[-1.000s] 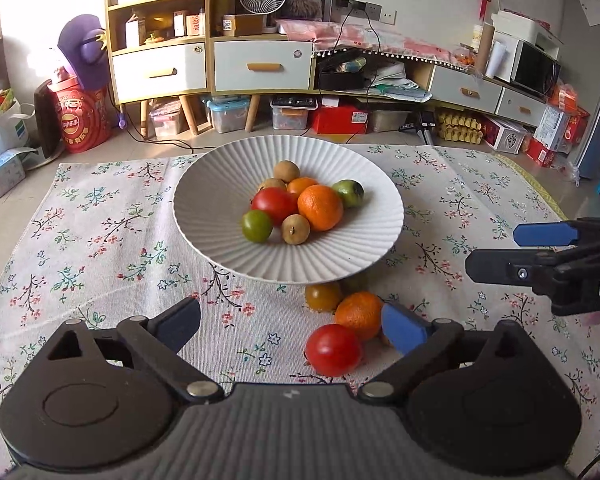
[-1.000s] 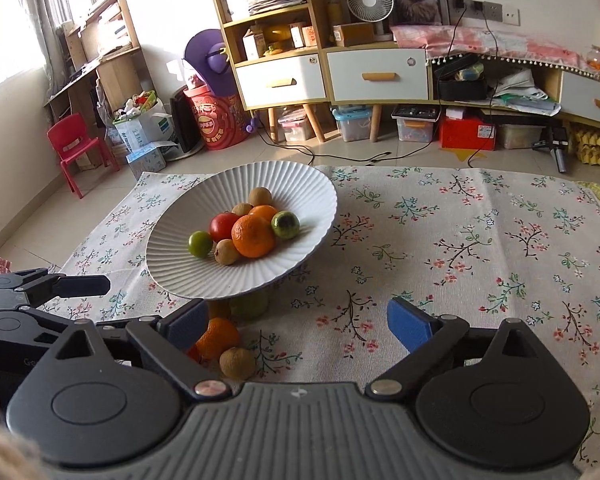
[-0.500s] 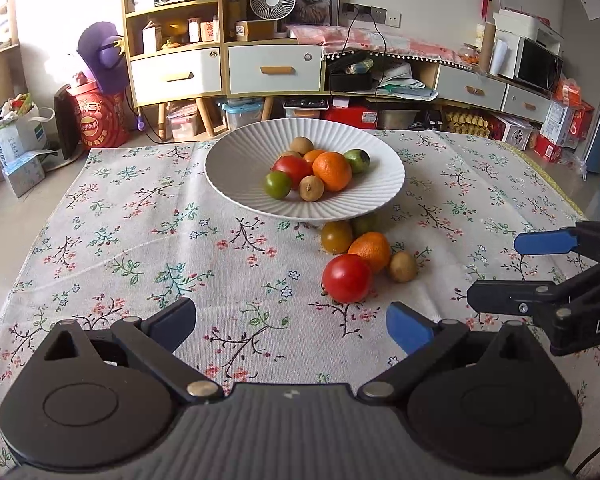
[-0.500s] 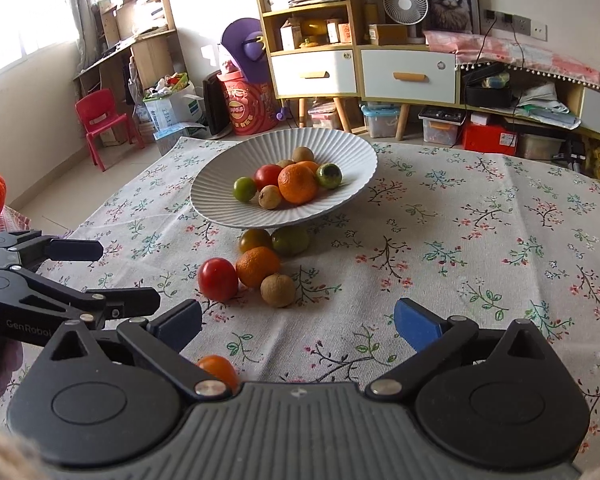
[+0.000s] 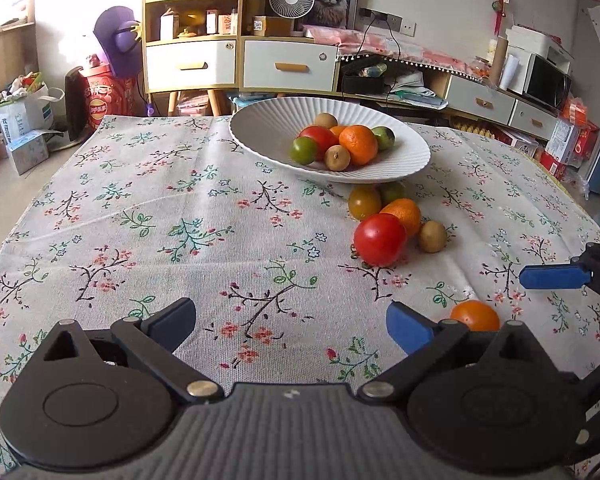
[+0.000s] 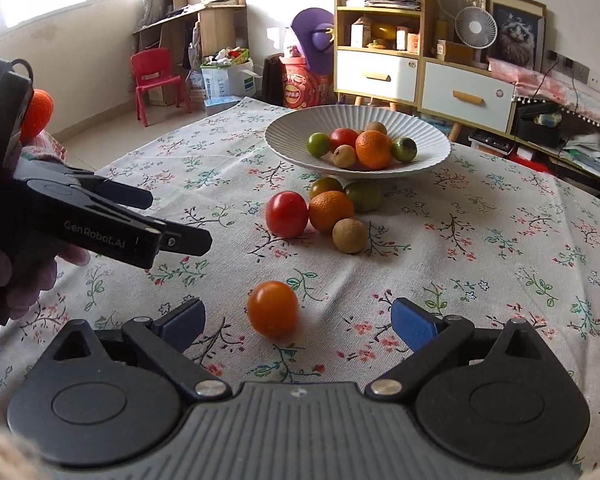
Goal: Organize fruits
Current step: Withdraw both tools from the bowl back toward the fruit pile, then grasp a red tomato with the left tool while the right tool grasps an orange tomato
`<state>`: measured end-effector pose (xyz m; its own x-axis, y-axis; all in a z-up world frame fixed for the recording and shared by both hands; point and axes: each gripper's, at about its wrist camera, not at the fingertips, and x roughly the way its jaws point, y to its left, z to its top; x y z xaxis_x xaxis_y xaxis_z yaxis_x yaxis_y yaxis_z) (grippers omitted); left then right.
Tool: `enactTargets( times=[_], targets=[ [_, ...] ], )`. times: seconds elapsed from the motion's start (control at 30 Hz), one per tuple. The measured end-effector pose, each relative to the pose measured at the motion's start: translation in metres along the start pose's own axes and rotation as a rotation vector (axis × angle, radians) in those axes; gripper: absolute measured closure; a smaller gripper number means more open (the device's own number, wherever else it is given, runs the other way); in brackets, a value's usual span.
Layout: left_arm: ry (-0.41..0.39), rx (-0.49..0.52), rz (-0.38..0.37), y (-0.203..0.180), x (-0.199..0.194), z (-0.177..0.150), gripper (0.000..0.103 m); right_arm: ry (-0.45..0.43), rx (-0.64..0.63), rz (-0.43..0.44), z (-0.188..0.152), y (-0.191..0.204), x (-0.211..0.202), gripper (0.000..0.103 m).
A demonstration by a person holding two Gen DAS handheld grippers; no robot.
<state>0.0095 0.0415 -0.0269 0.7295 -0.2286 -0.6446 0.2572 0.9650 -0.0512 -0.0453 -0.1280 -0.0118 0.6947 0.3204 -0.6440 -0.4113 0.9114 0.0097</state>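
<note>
A white ribbed bowl at the far side of the table holds several fruits. In front of it lie a red tomato, a mandarin, a brown fruit and two greenish ones. A small orange tomato lies alone, nearer. My right gripper is low over the cloth; its jaws are closing, with that tomato between the fingertips, nearer the left pad and untouched. My left gripper is open with only cloth between its fingers.
A floral tablecloth covers the table, and its left edge drops to the floor. A hand holds the left gripper at the left of the right wrist view. Shelves and drawers stand behind the table.
Both grippers have drawn back from the bowl and sunk toward the cloth. The loose fruits now lie farther ahead, and the lone orange tomato has come between the right gripper's fingers.
</note>
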Motion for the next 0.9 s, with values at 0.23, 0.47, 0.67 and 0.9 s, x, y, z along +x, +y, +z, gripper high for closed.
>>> enactTargets(
  times=[0.23,0.47,0.67,0.9],
  targets=[
    [-0.002,0.016,0.013,-0.003,0.012,-0.003,0.005,0.026,-0.106,0.005,-0.005,0.017,0.003,0.038],
    [-0.024,0.044,0.009,-0.009,0.017,-0.003,0.005,0.02,-0.088,0.003,-0.003,0.016,0.005,0.065],
    [-0.034,0.053,-0.039,-0.017,0.023,0.004,0.007,0.018,-0.028,0.011,0.004,0.006,0.004,0.076],
    [-0.035,0.065,-0.148,-0.029,0.03,0.016,0.029,0.004,0.006,-0.009,0.013,-0.012,0.006,0.076]
  ],
)
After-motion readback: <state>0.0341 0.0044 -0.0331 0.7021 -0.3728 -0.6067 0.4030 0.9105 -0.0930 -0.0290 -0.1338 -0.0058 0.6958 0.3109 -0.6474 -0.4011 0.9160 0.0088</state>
